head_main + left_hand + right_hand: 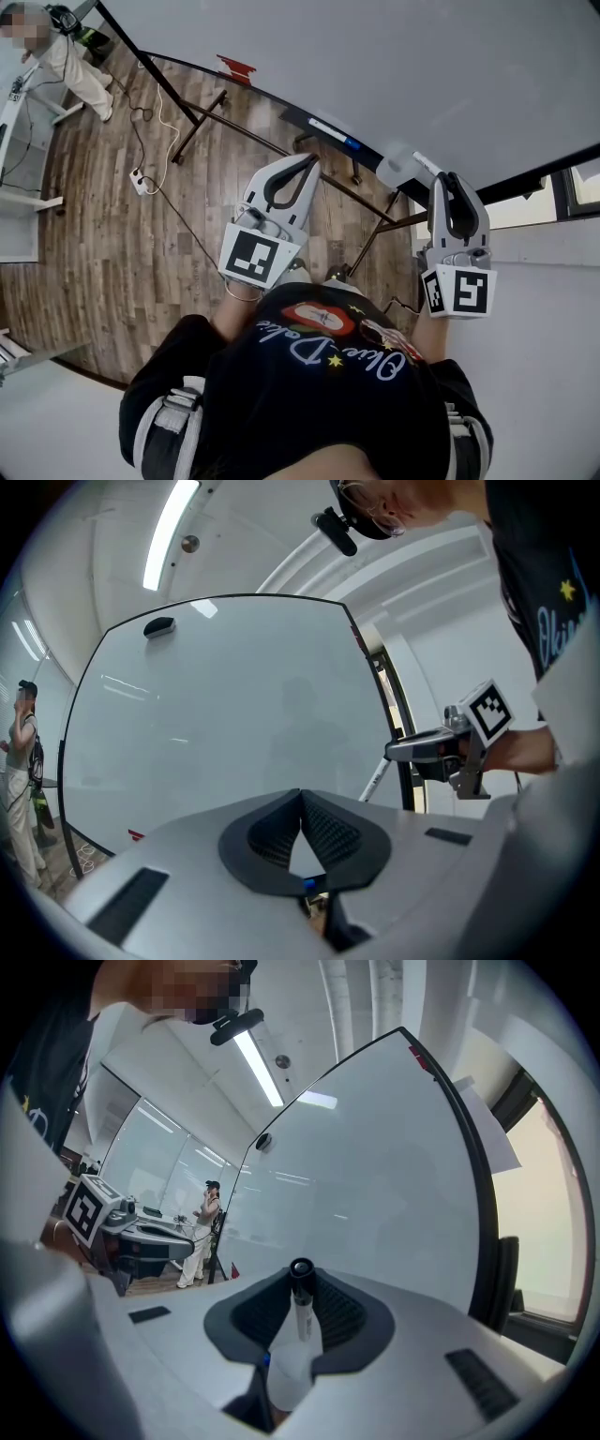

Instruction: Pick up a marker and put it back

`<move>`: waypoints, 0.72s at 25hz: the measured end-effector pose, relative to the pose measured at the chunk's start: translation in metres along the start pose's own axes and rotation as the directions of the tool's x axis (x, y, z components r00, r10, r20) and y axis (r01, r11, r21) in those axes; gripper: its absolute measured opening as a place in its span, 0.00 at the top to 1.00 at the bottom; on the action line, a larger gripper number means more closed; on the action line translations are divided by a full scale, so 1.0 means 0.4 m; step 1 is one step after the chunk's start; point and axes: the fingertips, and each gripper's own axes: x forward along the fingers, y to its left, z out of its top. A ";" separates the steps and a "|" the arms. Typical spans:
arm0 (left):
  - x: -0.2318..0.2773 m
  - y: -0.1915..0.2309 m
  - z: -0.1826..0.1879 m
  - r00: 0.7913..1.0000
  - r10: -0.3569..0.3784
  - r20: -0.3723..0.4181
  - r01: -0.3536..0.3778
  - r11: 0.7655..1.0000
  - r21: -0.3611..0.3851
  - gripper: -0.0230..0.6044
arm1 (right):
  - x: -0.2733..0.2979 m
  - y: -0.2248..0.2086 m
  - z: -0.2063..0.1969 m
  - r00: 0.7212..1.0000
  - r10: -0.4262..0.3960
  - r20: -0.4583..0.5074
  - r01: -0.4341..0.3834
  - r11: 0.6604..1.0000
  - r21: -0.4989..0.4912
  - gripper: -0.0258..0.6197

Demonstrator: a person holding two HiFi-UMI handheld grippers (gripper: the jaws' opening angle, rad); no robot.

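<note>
While right gripper (302, 1281) fingers clamp marker (301, 1321), half-closed on barrel, pick-up reads as done; put-back not yet begun. Marker held in air before whiteboard (375, 1166), touching no support. Long axis runs along fingers: black cap forward toward board, white barrel back into gripper throat. Left gripper (301, 797) fingers tip to tip, empty. Next move (judgement only): carry down to board's ledge (292, 114), turn marker lengthwise along it, then release.

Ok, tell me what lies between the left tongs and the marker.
Nothing. In the left gripper view, only open air before the whiteboard separates the shut left tongs from the marker clamped in the right tongs.
</note>
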 end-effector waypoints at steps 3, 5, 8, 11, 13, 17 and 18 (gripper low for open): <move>0.001 -0.002 0.000 1.000 -0.001 -0.004 0.001 1.000 -0.002 0.96 | -0.002 -0.001 -0.001 1.000 0.003 -0.002 -0.003 1.000 0.005 0.85; 0.001 -0.002 0.000 1.000 -0.001 -0.007 0.001 1.000 0.000 0.96 | -0.003 -0.003 0.000 1.000 0.005 -0.001 -0.005 1.000 0.009 0.85; 0.007 -0.001 -0.002 1.000 -0.002 -0.010 0.002 1.000 0.006 0.96 | 0.001 -0.006 -0.002 1.000 0.008 -0.001 -0.008 1.000 0.011 0.85; 0.011 -0.002 -0.002 1.000 -0.005 -0.008 0.005 1.000 0.010 0.96 | 0.005 -0.007 -0.005 1.000 0.012 -0.002 -0.012 1.000 0.015 0.85; 0.012 -0.003 -0.001 1.000 -0.006 -0.008 0.006 1.000 0.014 0.96 | 0.007 -0.008 -0.007 1.000 0.015 -0.001 -0.015 1.000 0.018 0.85; 0.014 -0.004 -0.003 1.000 -0.003 -0.012 0.004 1.000 0.014 0.96 | 0.008 -0.009 -0.009 1.000 0.019 0.000 -0.019 0.999 0.026 0.85; 0.014 -0.004 -0.002 1.000 -0.003 -0.012 0.003 1.000 0.014 0.96 | 0.008 -0.009 -0.009 1.000 0.020 0.000 -0.020 0.999 0.026 0.85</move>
